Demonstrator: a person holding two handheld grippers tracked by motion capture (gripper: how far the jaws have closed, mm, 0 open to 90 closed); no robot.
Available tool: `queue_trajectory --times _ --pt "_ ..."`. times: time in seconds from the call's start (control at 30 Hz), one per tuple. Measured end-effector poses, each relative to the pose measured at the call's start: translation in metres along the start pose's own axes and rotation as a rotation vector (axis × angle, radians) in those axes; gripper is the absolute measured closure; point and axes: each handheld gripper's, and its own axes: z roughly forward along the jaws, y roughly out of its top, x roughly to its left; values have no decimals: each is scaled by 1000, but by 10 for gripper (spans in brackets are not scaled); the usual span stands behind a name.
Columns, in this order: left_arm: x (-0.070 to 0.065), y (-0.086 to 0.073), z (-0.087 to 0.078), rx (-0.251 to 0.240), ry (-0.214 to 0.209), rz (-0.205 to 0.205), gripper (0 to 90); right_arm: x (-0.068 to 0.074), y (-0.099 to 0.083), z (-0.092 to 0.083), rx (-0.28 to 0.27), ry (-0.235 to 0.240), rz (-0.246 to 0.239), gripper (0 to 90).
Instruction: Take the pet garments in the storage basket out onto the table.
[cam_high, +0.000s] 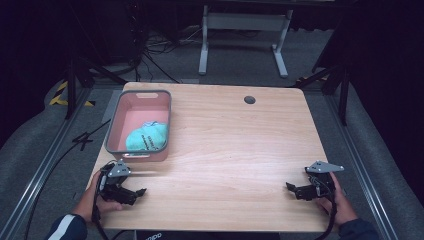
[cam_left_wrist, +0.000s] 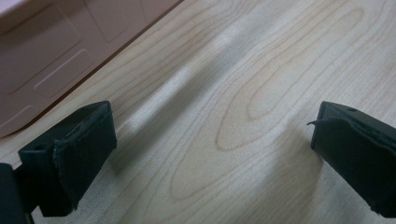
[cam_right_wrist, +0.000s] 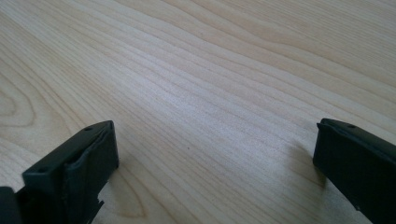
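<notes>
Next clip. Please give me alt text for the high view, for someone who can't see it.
A person's hands rest at the near edge of a light wooden table, each holding open black tongs: left tongs, right tongs. At the table's far left stands a pink bin with a grey rim, holding a crumpled teal cloth.

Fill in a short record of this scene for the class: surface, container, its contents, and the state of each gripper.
surface: wooden table
container: pink bin with grey rim, far left of table
contents: teal cloth item inside the bin
left gripper: open, near bin, holding nothing
right gripper: open, over bare wood, holding nothing
</notes>
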Motion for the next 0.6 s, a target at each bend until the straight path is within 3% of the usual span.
queue_trajectory --times 0.07,0.13,0.2,0.27,0.4,0.6 --pt "-1 1 -2 -1 -13 12 49 0 0 0 0 2 -2 4" --pt "-3 1 -7 -4 -19 40 187 0 0 0 1 2 -2 4" --pt "-3 3 -10 -2 -18 38 154 0 0 0 0 2 -1 4" --pt "-3 6 -17 -9 -40 46 193 0 0 0 0 2 0 5" --pt "-5 11 -31 -51 -26 84 239 0 0 0 1 1 1 4" --pt "-3 24 -51 -86 -17 87 240 0 0 0 0 1 2 5"
